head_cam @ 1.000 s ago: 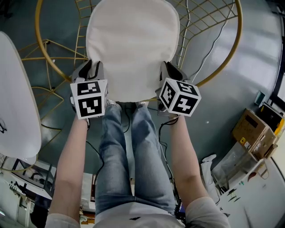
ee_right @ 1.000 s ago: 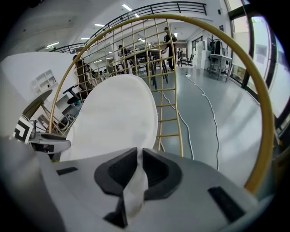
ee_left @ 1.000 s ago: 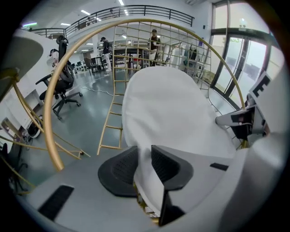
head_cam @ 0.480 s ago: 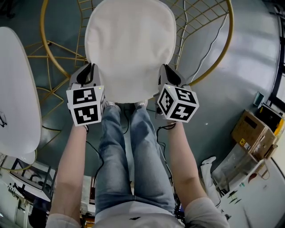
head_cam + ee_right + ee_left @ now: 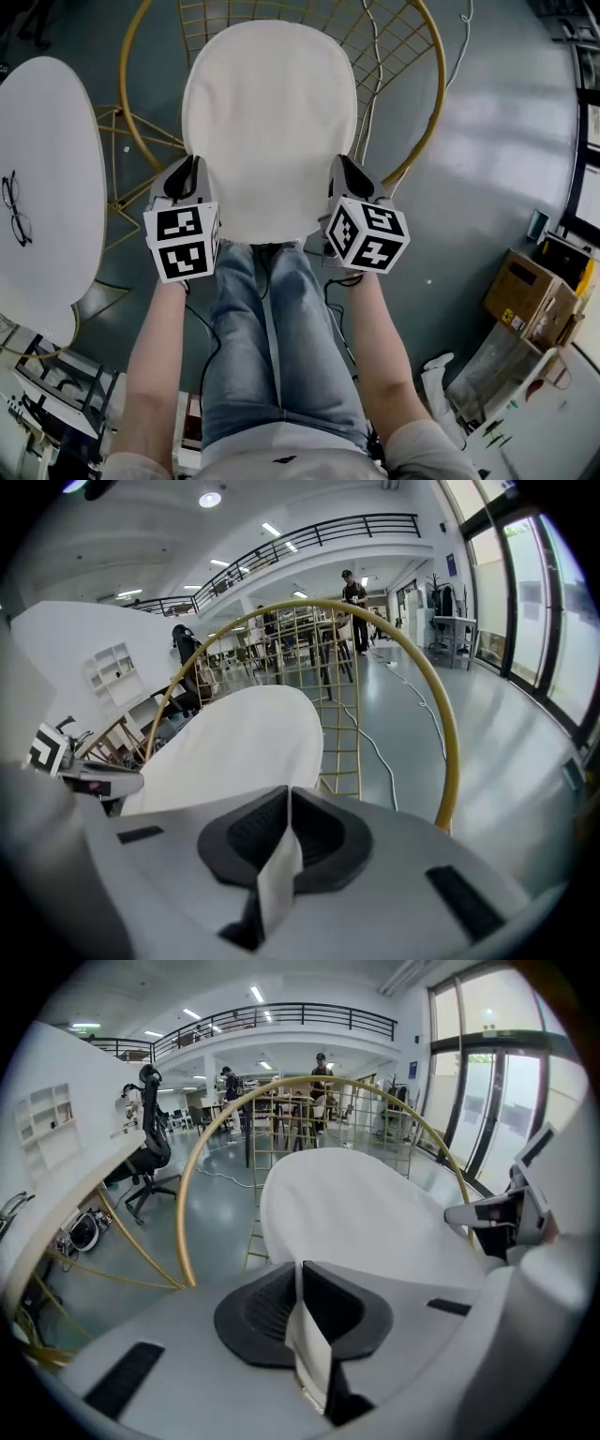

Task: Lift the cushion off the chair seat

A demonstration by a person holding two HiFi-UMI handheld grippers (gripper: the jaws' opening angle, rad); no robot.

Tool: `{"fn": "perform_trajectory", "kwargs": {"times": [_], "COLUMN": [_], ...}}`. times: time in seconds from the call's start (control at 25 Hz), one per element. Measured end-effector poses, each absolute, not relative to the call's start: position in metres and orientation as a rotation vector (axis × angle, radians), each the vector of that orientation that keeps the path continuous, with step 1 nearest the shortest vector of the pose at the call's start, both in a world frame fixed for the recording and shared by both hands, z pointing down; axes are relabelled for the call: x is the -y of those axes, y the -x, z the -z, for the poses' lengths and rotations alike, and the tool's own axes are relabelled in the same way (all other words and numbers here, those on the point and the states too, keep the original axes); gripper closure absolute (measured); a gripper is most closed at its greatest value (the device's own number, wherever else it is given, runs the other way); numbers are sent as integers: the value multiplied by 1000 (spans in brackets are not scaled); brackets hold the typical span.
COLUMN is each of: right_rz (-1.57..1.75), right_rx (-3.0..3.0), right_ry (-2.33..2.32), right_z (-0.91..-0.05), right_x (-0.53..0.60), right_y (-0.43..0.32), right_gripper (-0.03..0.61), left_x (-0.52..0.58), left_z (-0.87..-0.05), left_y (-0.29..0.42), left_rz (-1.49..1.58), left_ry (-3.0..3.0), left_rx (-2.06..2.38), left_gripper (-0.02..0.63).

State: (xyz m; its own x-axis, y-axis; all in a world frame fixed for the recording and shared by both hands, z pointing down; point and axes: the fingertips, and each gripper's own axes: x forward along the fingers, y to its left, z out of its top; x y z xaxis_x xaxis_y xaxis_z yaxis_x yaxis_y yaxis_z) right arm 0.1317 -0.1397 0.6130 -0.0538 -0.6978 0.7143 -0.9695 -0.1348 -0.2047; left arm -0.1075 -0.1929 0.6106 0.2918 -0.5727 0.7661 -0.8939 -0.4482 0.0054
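A white oval cushion (image 5: 269, 122) hangs over the gold wire chair (image 5: 427, 103), gripped at its two near corners. My left gripper (image 5: 192, 176) is shut on the near left edge. In the left gripper view the black pads (image 5: 347, 1312) pinch a fold of the cushion (image 5: 366, 1213). My right gripper (image 5: 342, 174) is shut on the near right edge; the right gripper view shows fabric pinched between its pads (image 5: 319, 832), with the cushion (image 5: 234, 742) stretching away. Both pairs of jaws have just been closing onto the fabric. The seat under the cushion is hidden.
A white round table (image 5: 47, 187) with glasses (image 5: 17, 206) on it stands at the left, close to the chair ring. The person's legs in jeans (image 5: 272, 337) are below the cushion. Cardboard boxes (image 5: 525, 291) sit at the lower right. A cable (image 5: 370, 56) runs across the floor behind the chair.
Both grippers have risen with the cushion's near edge held between them. The cushion has come up from the chair ring, and the left jaws have closed on its edge.
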Motion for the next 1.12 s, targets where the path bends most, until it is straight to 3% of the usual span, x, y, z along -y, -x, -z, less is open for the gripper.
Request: {"fn": "perform_trajectory", "kwargs": {"times": [1.12], "right_rz": [-729], "right_rx": [2049], "right_ry": [-1954], "right_z": [-367], "right_x": [138], "right_y": [-130], "right_gripper": [558], "left_x": [162], "left_z": [-380], "left_y": [118], "left_rz": [-669], "left_ry": [-2217], "left_rx": [1558], "left_gripper": [580]}}
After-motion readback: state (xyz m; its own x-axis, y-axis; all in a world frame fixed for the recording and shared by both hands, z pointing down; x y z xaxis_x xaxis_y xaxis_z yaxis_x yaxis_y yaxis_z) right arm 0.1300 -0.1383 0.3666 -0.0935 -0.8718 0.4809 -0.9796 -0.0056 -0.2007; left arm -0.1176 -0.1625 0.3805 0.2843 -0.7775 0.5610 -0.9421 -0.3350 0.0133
